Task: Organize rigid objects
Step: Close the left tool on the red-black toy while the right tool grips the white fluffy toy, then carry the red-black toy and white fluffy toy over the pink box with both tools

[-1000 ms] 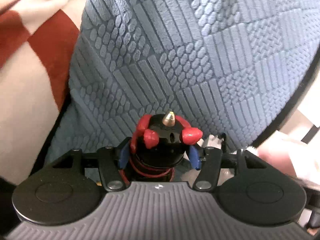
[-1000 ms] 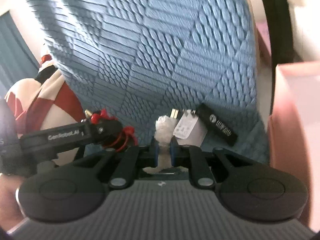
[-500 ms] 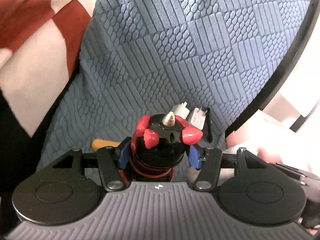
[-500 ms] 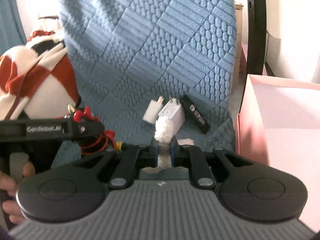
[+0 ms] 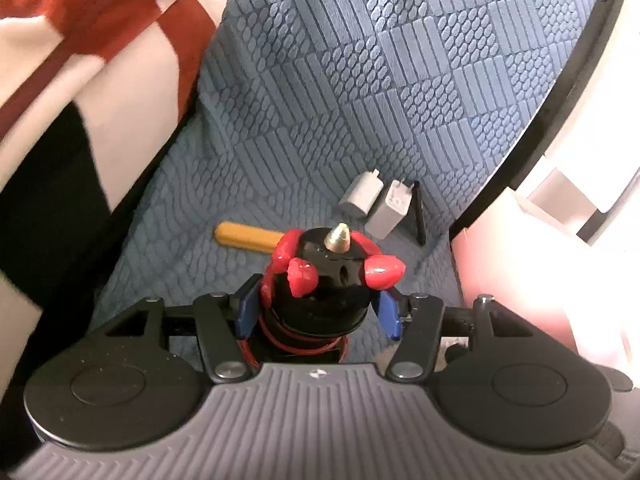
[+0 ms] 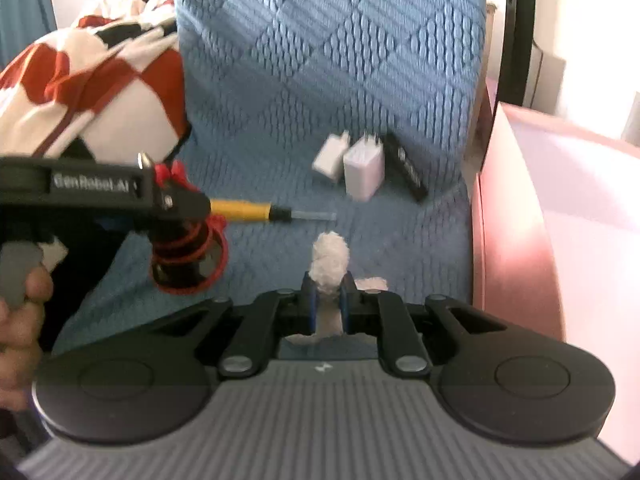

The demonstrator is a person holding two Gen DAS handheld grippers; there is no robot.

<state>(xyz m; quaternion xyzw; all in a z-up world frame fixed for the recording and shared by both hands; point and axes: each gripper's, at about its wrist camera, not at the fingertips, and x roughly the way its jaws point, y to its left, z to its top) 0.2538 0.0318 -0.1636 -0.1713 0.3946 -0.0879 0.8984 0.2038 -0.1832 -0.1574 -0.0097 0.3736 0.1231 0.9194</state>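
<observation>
The left hand-held gripper (image 5: 318,312) has its two blue pads about half open, and they press on the sides of a black and red toy (image 5: 328,280). The toy is round, with red bumps and a small gold tip on top. From the right wrist view the same toy (image 6: 186,248) hangs under the left hand-held gripper, above the blue seat (image 6: 320,60). A hand (image 6: 20,320) holds the grip at the left edge.

The right hand-held gripper (image 6: 327,300) is closed tight on a small white fluffy lump (image 6: 330,260). The lump sticks up between the pads.

The seat has a bumpy blue cover. On it lie a yellow screwdriver (image 6: 256,212), two white plugs and a black stick. The small white plug (image 6: 330,156) and the big white plug (image 6: 364,172) are right next to each other, and the black stick (image 6: 406,168) is just beside the big one. The screwdriver lies near them, but not touching.

A pink box (image 6: 520,220) stands to the right of the seat. A red and white cloth (image 6: 92,80) lies on the left.
</observation>
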